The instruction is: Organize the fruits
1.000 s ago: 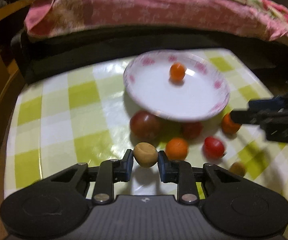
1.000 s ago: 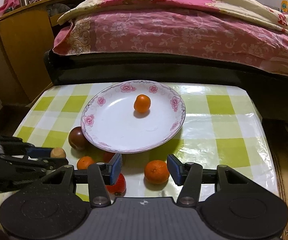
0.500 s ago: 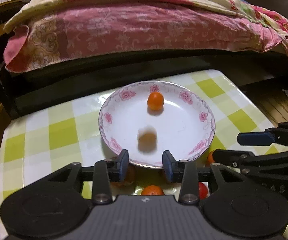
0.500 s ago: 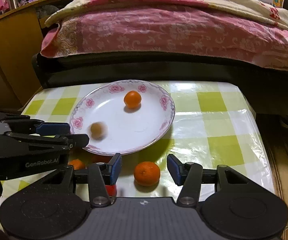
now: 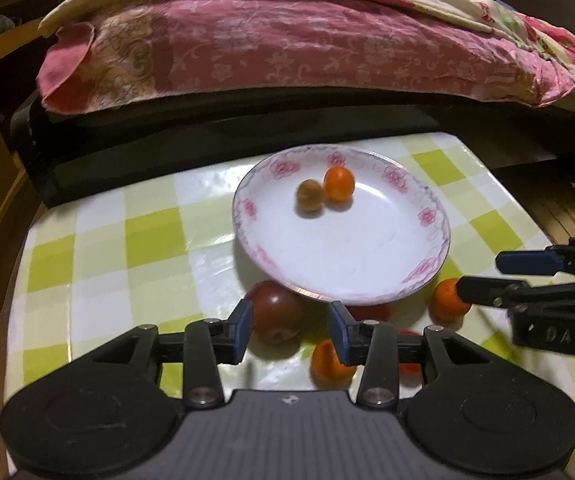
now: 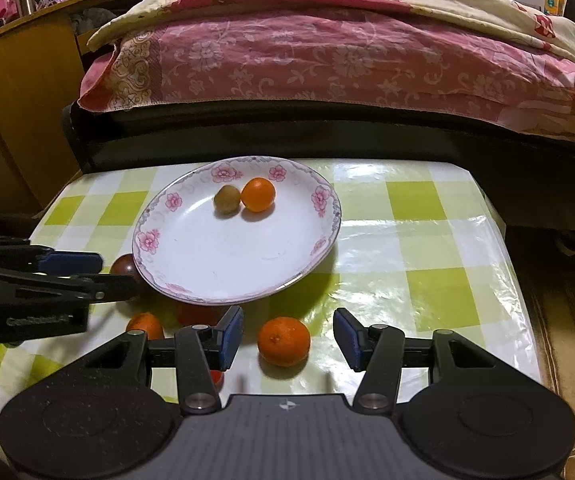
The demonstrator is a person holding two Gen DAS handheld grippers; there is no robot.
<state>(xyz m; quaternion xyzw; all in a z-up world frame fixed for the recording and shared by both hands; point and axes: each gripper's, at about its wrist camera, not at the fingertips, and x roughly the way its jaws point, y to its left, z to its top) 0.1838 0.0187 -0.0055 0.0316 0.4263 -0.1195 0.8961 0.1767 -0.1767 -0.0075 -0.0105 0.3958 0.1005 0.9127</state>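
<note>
A white flowered plate (image 5: 367, 264) (image 6: 207, 268) holds a small orange (image 5: 339, 183) (image 6: 258, 194) and a tan round fruit (image 5: 310, 195) (image 6: 226, 199) touching it. My left gripper (image 5: 290, 328) is open and empty, with a dark red fruit (image 5: 277, 312) just beyond its left finger. My right gripper (image 6: 289, 336) is open, with a mandarin (image 6: 284, 341) on the table between its fingers, not gripped. Another orange (image 5: 329, 364) and red fruits (image 5: 369, 312) lie in front of the plate, partly hidden.
The table has a green and white checked cloth (image 6: 427, 248). A bed with a pink quilt (image 6: 327, 52) stands behind it and a wooden cabinet (image 6: 19, 92) at the left. The left gripper shows at the left of the right wrist view (image 6: 47, 280).
The left gripper let go of the tan fruit over the plate; it rolled to rest against the orange. The left gripper then drew back toward the near fruits. The right gripper stayed over the mandarin.
</note>
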